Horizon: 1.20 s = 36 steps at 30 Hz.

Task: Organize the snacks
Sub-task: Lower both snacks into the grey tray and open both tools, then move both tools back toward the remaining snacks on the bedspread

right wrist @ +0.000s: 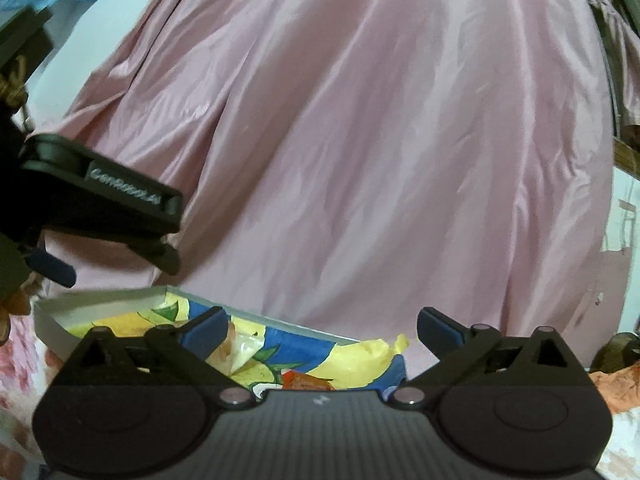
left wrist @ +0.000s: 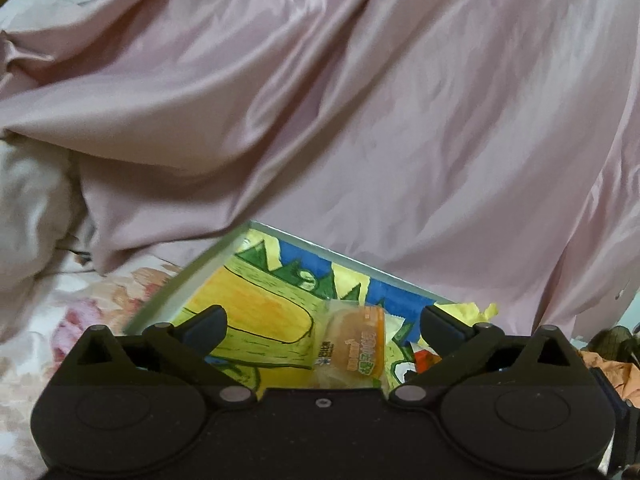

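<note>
A shallow white-rimmed box [left wrist: 188,280], lined with a yellow, green and blue drawing, lies on the bed. In it rests a clear and orange wrapped cake packet [left wrist: 354,346]. My left gripper [left wrist: 324,328] hovers open over the box, and the packet lies below the gap, touching neither finger. My right gripper [right wrist: 322,330] is also open, with nothing held, over the same box [right wrist: 100,306]. Under it I see a clear wrapper [right wrist: 244,350] and a red-orange packet [right wrist: 306,380], partly hidden by the gripper body. One blue pad [right wrist: 54,268] of the left gripper shows at the left edge.
A big pink satin cloth [left wrist: 360,120] rises right behind the box and fills both views. Flowered bedding [left wrist: 80,312] lies to the left. Crumpled yellow paper [right wrist: 360,356] hangs over the box's right end, and orange fabric [left wrist: 616,372] sits at the far right.
</note>
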Each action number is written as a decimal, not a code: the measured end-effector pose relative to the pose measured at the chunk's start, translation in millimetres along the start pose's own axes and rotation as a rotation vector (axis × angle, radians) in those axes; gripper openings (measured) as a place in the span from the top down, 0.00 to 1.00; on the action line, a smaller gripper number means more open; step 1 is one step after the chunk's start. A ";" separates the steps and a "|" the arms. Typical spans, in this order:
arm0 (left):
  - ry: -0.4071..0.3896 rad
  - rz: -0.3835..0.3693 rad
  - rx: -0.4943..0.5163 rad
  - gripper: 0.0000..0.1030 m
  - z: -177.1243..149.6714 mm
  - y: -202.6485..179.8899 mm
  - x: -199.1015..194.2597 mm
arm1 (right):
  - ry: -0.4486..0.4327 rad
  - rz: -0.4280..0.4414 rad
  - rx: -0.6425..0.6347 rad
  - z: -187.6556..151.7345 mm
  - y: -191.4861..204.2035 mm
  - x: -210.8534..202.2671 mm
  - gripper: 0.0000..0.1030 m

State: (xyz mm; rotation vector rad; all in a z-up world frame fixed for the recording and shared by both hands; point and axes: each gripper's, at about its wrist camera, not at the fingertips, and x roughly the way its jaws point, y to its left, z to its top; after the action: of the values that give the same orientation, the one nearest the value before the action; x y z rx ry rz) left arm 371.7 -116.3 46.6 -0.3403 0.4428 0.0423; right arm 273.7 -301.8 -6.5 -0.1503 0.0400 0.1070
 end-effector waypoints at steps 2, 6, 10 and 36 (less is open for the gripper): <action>-0.010 0.004 -0.002 0.01 0.0 3.3 -14.3 | 0.002 -0.012 0.006 4.9 -1.1 -13.2 0.00; -0.016 0.015 -0.001 0.01 -5.2 10.8 -40.6 | 0.008 -0.024 0.024 8.3 -1.4 -44.4 0.00; -0.017 0.025 -0.022 0.01 -11.6 23.3 -68.3 | 0.041 -0.041 0.019 6.0 3.5 -74.0 0.00; -0.050 -0.003 0.283 0.01 -105.9 96.6 -208.1 | -0.014 -0.095 -0.057 -7.5 65.1 -231.1 0.00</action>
State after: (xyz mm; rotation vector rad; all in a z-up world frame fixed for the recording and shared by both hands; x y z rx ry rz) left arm 128.9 -53.4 15.3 -0.0616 0.3929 -0.0150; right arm 36.7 -262.8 -12.5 -0.2079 0.0154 0.0143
